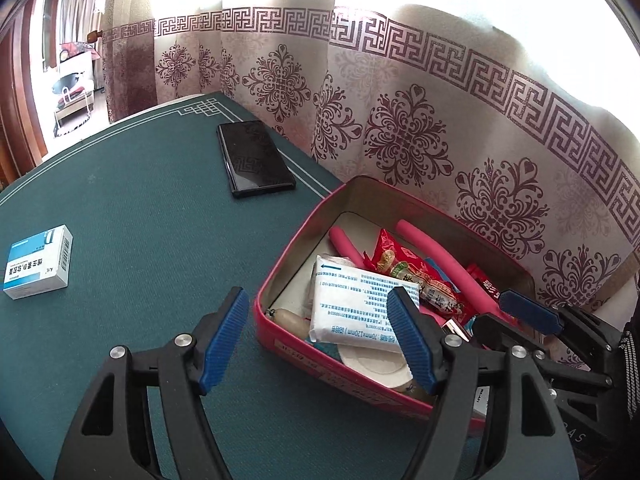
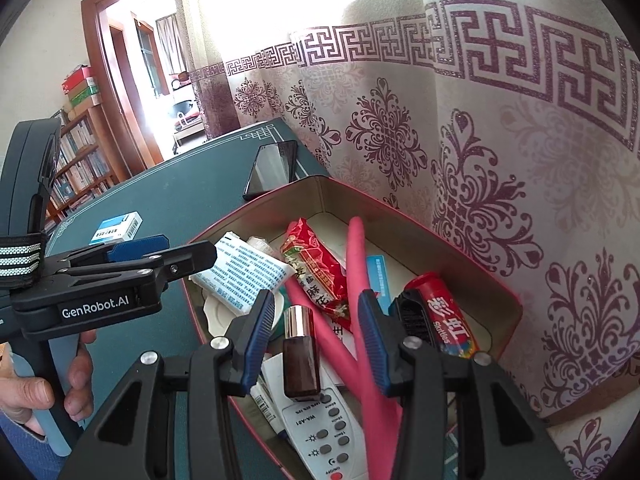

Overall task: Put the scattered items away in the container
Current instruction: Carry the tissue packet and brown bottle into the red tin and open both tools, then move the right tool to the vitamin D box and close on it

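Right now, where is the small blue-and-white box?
The blue-and-white box lies on the green table, far left in the left wrist view, outside the red tin and nearer than the black phone.

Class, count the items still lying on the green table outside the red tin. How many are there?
2: a black phone near the curtain, and a small white-and-blue box by the table's left side. Others may lie out of view.

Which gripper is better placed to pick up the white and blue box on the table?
Left. The left gripper is open and empty beside the box; the right gripper is over the red tin.
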